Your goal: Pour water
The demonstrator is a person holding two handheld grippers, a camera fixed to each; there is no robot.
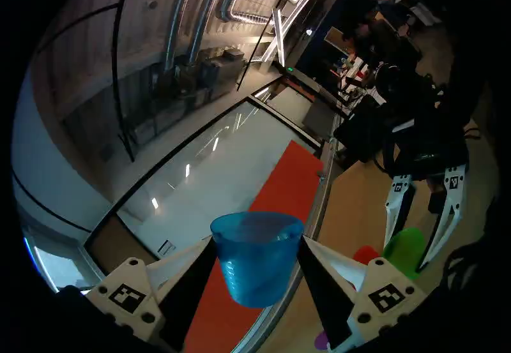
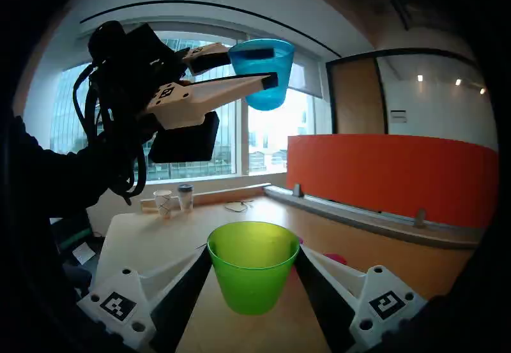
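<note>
My left gripper [image 1: 257, 244] is shut on a translucent blue cup [image 1: 257, 270], gripping it by its sides. In the right gripper view the left gripper [image 2: 252, 66] holds the blue cup [image 2: 263, 75] high at the upper left, above and beyond the green cup, its mouth leaning slightly this way. My right gripper [image 2: 253, 254] is shut on a green cup [image 2: 253, 276], upright just above the wooden table [image 2: 160, 238]. In the left gripper view the right gripper [image 1: 407, 254] and green cup [image 1: 409, 244] sit low on the right. No water stream is visible.
An orange partition [image 2: 396, 174] with a metal rail runs along the table's right side. Two paper cups [image 2: 174, 200] stand at the far edge by the windows. A small red object [image 1: 366, 254] and a purple one [image 1: 321, 339] lie on the table near the green cup.
</note>
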